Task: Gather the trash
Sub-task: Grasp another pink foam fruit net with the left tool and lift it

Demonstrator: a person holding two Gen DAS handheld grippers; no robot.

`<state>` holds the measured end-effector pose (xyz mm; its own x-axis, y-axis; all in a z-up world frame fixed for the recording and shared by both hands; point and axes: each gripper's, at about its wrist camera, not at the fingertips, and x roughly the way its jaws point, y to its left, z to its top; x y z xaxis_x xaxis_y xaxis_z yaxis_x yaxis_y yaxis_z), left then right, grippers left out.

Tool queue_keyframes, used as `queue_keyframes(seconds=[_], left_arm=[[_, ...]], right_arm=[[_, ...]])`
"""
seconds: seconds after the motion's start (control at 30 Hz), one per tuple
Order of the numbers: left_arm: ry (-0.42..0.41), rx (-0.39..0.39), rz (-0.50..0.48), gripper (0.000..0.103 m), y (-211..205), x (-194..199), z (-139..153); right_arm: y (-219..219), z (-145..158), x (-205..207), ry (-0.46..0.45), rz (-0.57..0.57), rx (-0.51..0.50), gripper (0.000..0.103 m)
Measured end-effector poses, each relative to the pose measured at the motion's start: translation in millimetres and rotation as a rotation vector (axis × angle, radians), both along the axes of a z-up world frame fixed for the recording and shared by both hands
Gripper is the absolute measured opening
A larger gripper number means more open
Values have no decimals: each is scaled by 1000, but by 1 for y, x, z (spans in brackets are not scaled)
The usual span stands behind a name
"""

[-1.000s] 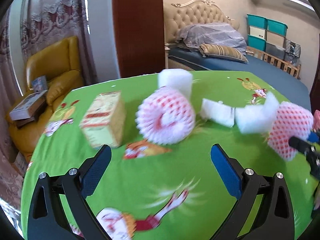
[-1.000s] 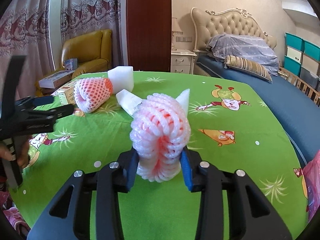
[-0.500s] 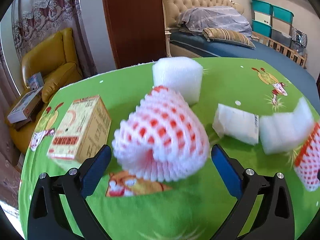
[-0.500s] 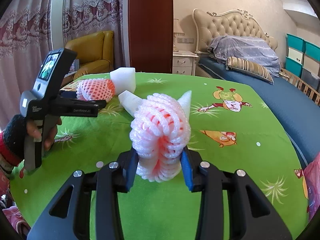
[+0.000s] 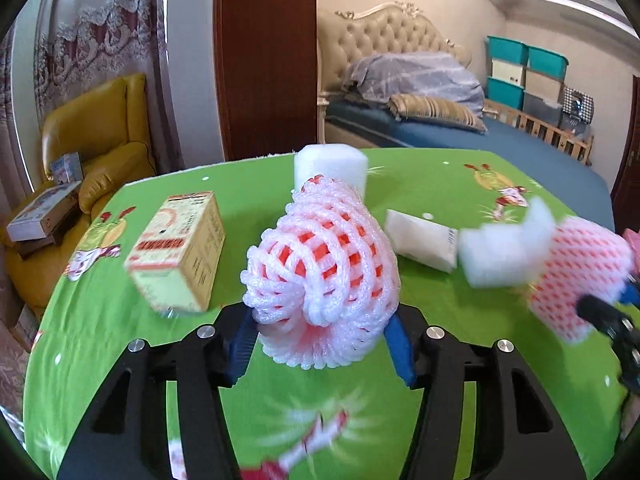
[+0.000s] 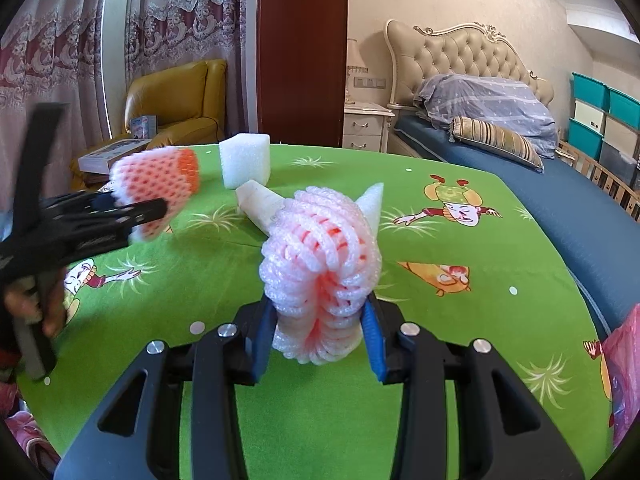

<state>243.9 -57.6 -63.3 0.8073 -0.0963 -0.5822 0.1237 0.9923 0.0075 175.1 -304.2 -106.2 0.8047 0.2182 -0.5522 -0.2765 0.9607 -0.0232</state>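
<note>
My left gripper (image 5: 320,348) is shut on a pink-and-white foam fruit net (image 5: 320,276) and holds it above the green tablecloth (image 5: 280,400); the same net shows in the right wrist view (image 6: 156,192). My right gripper (image 6: 318,340) is shut on a second foam fruit net (image 6: 320,268), which also shows at the right of the left wrist view (image 5: 576,272). A white foam block (image 5: 332,170), a flat white foam piece (image 5: 420,240), a curved white foam piece (image 5: 504,256) and a yellow carton (image 5: 176,252) lie on the table.
A pink plastic bag (image 6: 624,372) hangs at the table's right edge. A yellow armchair (image 5: 92,136) with boxes stands to the left, and a bed (image 6: 520,168) stands behind the table.
My left gripper moved in around the foam net, shut on it and lifted it. The right gripper kept its net and barely moved.
</note>
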Motion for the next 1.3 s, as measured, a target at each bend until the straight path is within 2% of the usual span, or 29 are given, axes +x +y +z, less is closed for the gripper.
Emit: queue_keyframes(seconds=[0.23, 0.5, 1.0, 1.17, 1.3], left_arm=[[-97, 19, 10, 53, -4, -44, 7], [-134, 44, 7, 53, -10, -52, 8], [-141, 69, -6, 53, -15, -53, 5], [-151, 98, -15, 53, -22, -56, 6], [-123, 60, -34, 53, -25, -60, 6]], right_arm=[[2, 2, -3, -7, -8, -13, 38], [-2, 1, -4, -10, -12, -10, 38], [-9, 7, -14, -59, -57, 29, 38], [-23, 10, -17, -75, -82, 94, 38], [-37, 9, -25, -60, -101, 144, 38]])
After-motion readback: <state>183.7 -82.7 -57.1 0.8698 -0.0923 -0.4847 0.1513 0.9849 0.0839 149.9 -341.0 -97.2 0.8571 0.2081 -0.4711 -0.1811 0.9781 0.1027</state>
